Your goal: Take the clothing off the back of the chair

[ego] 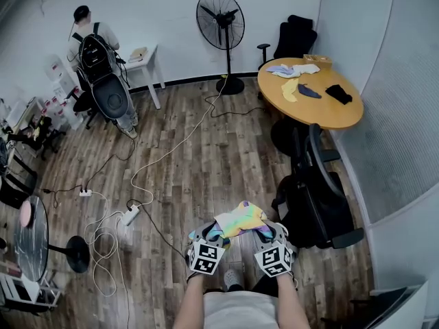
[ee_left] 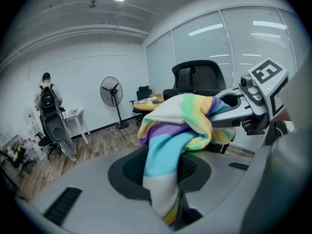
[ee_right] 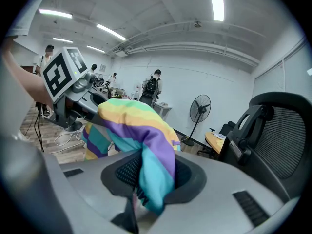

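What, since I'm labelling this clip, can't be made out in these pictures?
- Striped cloth: head view, bunched between the left claw and right claw, so its cut is unclear.
- Small things on the round table: head view, too small to name.
- Person by the far wall: head view, back turned, hands hidden.
- Office chair: right gripper view, cut off at the right edge.

Brown wood-plank floor (ego: pixel 226 163), white walls (ego: pixel 164 5); a round orange wooden table (ego: pixel 315 115) by the frosted glass partition (ego: pixel 391 136), a black pedestal fan (ego: pixel 221 20) near it.

Soft cloth garment (ego: pixel 240 219); wood-grain floor (ego: pixel 206 163)
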Motion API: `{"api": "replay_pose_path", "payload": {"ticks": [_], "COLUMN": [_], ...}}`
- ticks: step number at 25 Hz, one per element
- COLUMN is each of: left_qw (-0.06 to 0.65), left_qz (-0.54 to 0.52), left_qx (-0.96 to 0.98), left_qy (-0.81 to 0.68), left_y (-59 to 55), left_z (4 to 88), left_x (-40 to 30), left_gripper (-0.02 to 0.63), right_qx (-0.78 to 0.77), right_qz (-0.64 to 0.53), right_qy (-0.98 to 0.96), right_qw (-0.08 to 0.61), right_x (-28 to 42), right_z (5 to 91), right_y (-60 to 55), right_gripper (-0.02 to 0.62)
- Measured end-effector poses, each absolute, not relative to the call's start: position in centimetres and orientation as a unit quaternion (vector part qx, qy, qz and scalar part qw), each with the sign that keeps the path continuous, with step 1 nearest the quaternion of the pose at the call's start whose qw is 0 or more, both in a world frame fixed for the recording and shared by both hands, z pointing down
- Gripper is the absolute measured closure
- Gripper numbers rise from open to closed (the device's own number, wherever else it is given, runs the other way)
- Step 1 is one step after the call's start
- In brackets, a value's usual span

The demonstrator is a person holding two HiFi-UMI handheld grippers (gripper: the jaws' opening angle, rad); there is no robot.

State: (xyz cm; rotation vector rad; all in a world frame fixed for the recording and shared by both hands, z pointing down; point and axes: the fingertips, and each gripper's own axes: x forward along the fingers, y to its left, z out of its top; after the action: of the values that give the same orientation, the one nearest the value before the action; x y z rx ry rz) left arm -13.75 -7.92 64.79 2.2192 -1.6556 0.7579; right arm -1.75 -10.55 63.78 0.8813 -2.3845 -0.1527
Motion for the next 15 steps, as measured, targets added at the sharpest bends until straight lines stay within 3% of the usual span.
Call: {"api": "replay_pose_path", "payload": {"ticks": [15], "left_qw": [0.134], "left_qz": [0.262], "left_qx": [0.77], "left_qy": [-0.566], "left_y": [-8.41], "left_z": [64.89], "left_x": [-13.51], "left_gripper": [0.495], "right_qx": [0.332], "right_qz": [-0.062], "right_qy": [-0.892], "right_qw": [0.3], "right_x": [-1.52], "right_z": [63.72], "right_y": [-10.95], "right_gripper": [0.476]}}
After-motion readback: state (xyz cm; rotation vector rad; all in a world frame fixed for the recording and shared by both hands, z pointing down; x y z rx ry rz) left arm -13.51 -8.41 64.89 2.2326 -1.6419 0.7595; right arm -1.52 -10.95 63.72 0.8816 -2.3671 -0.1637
